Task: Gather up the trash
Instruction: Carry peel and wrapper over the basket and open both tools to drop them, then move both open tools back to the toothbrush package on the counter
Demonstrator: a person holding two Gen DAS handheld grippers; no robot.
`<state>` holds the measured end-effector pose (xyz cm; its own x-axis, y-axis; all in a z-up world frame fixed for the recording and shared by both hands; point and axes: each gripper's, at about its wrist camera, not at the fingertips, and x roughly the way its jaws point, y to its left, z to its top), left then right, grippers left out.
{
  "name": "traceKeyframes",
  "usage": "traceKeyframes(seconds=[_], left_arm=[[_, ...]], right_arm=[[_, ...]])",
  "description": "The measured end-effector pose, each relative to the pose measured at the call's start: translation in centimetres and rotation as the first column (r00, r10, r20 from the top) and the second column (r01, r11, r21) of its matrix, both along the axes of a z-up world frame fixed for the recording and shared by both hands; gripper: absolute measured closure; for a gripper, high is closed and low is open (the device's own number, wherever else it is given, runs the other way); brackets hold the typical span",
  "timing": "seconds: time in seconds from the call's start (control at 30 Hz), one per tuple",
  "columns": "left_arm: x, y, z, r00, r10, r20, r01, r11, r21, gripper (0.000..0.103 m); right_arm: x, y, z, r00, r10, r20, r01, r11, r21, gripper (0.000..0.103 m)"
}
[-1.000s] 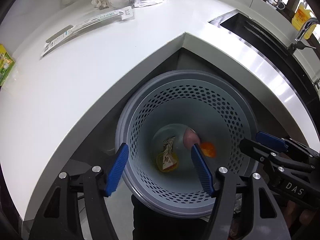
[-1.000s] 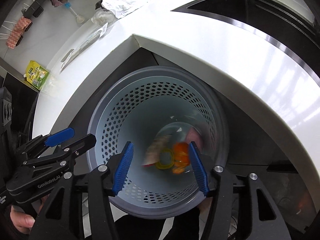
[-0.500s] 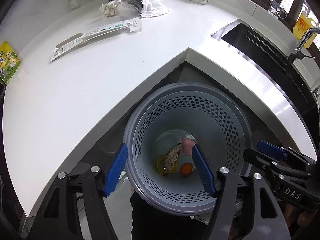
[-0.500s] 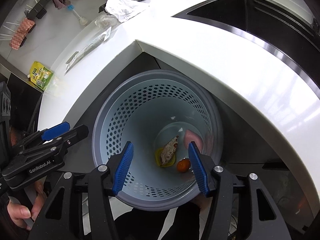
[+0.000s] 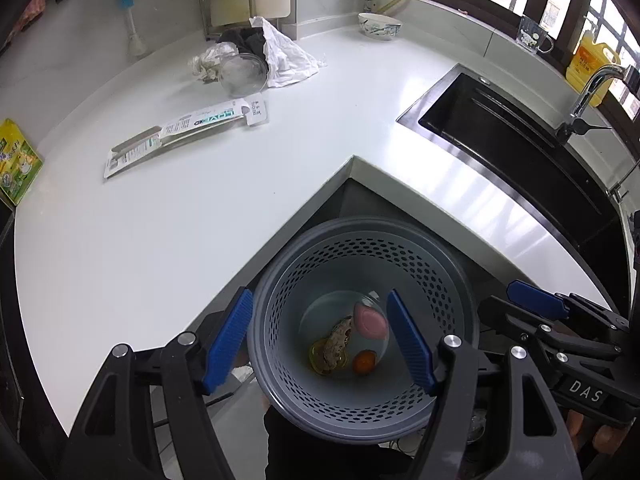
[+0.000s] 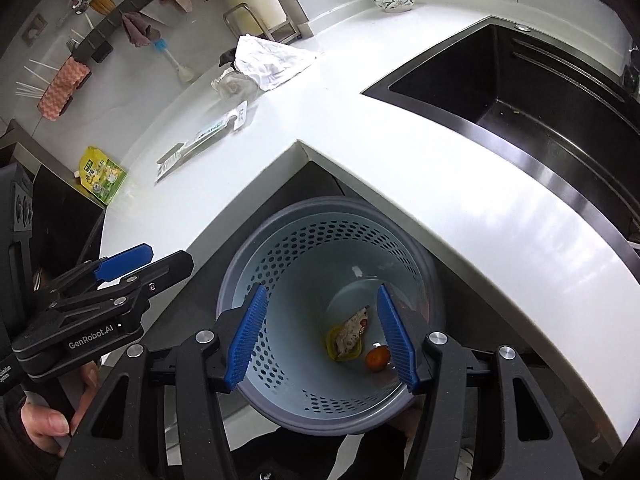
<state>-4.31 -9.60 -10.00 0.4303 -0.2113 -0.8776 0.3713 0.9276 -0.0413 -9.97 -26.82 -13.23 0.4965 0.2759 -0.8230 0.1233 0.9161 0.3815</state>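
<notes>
A grey perforated waste basket (image 5: 452,272) stands on the floor in the inner corner of the white counter (image 5: 168,216); it also shows in the right wrist view (image 6: 240,276). Inside lie a pink lump (image 5: 370,320), a crumpled wrapper (image 5: 338,340) on a yellow piece, and an orange bit (image 5: 364,362). My left gripper (image 5: 320,346) is open and empty above the basket. My right gripper (image 6: 320,338) is open and empty above it too. On the counter lie a long toothbrush package (image 5: 188,132), a clear cup (image 5: 242,72) on its side, crumpled white paper (image 5: 288,56) and a green packet (image 5: 16,164).
A black sink (image 5: 516,148) with a tap (image 5: 588,96) is set in the counter at the right. A patterned bowl (image 5: 379,26), a glass mug (image 5: 534,36) and a yellow bottle (image 5: 592,66) stand along the back. Cloths and a brush hang on the wall (image 6: 132,28).
Both grippers have risen and pulled back from the basket, so more of the counter shows. The trash that was tumbling in the basket has settled on its bottom.
</notes>
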Motion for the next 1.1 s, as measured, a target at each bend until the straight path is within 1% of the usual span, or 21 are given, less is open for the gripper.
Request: traceKeyframes(seconds=[0.1,0.5,0.6,0.77,0.9,1.1], left_arm=[[0.3,0.1,0.9,1.0,-0.012,0.015,0.012,1.0,-0.004,0.031],[2.7,2.2,2.7,0.999,-0.023,0.035,0.024,1.0,-0.012,0.028],[3.7,3.1,3.1,0.999,-0.023,0.044,0.024,1.0,-0.015,0.028],[5.5,4.3,3.8,0.998,-0.024,0.062,0.025,0.999,-0.022,0.024],[7.2,5.3,4.1,0.997,-0.031,0.073,0.033,0.999,-0.024,0.022],[9.9,6.3,4.5,0.995,-0.058,0.085,0.061,0.998,-0.03,0.02]], right_arm=[[0.2,0.0,0.6,1.0,-0.013,0.017,0.013,1.0,0.002,0.047],[2.7,1.2,2.0,0.998,-0.041,0.042,0.041,0.999,0.003,0.042],[3.6,1.8,2.1,0.998,-0.044,0.042,0.044,0.999,0.002,0.042],[5.4,2.7,2.5,0.997,-0.055,0.045,0.055,0.998,0.002,0.039],[6.9,3.2,2.6,0.997,-0.066,0.047,0.066,0.998,-0.002,0.038],[9.2,3.8,2.8,0.994,-0.095,0.051,0.096,0.995,-0.008,0.037]])
